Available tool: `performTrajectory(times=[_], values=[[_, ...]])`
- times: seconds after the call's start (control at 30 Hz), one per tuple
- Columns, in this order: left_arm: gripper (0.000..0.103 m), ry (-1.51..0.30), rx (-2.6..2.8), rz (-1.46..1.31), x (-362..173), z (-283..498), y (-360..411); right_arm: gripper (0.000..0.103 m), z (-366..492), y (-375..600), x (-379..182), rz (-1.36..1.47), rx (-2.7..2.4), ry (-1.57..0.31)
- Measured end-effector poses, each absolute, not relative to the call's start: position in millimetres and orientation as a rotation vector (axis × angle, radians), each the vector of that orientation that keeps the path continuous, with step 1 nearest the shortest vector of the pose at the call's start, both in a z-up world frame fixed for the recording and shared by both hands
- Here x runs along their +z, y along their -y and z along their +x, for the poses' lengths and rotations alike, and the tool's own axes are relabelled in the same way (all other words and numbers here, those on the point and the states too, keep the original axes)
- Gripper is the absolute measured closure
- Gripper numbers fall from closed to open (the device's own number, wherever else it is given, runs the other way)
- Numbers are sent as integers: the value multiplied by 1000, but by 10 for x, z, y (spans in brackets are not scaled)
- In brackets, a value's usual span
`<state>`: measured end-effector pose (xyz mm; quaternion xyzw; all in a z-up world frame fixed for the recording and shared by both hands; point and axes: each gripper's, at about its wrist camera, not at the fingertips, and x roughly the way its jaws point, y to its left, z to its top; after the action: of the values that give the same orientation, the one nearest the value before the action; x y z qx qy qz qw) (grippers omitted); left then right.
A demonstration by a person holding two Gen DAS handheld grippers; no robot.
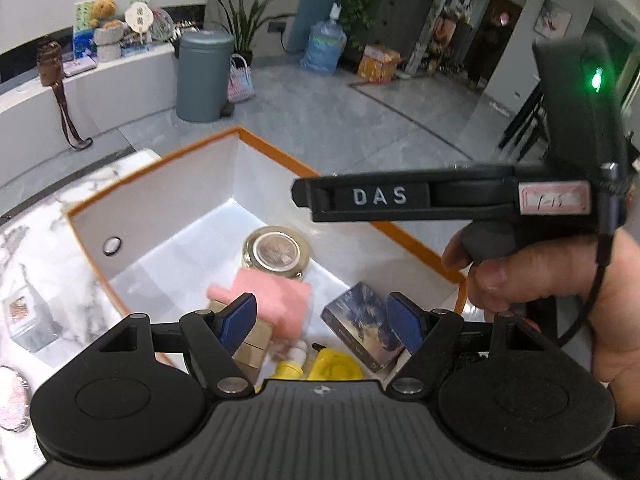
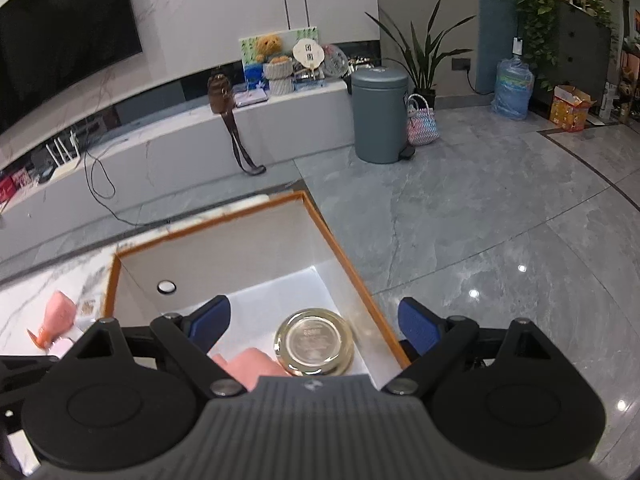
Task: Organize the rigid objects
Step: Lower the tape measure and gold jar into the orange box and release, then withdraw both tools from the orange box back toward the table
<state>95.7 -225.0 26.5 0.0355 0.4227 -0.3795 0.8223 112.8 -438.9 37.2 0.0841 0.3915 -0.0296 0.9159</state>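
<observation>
Objects sit gathered in an orange-rimmed white box [image 1: 168, 216] on a marble table [image 1: 52, 216]: a jar with a metal lid [image 1: 278, 251], a pink item [image 1: 276, 300] just beside it, a brown carton [image 1: 256, 340], a dark blue printed box [image 1: 362, 326] and something yellow [image 1: 332, 366]. Only the left wrist view shows the last three, along with the right gripper [image 1: 384, 198] crossing above the box's right wall, gripped by a hand [image 1: 560, 300]. The right wrist view shows only the jar [image 2: 315, 342] and pink item [image 2: 256, 366] inside, plus another pink thing [image 2: 56, 316] lying on the table outside the box's left wall. The left gripper [image 1: 320, 320] has its blue pads spread apart over the contents, holding nothing. The right gripper [image 2: 314, 326] likewise stands wide and empty above the jar. A grey bin [image 2: 380, 116] stands on the floor beyond.
</observation>
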Motion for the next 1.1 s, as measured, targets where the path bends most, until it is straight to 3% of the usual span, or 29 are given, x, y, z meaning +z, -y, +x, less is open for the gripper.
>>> performTrajectory(times=[1.1], values=[[16, -887, -490, -34, 291, 1326, 595, 14, 1288, 3116, 485, 70, 152, -763]])
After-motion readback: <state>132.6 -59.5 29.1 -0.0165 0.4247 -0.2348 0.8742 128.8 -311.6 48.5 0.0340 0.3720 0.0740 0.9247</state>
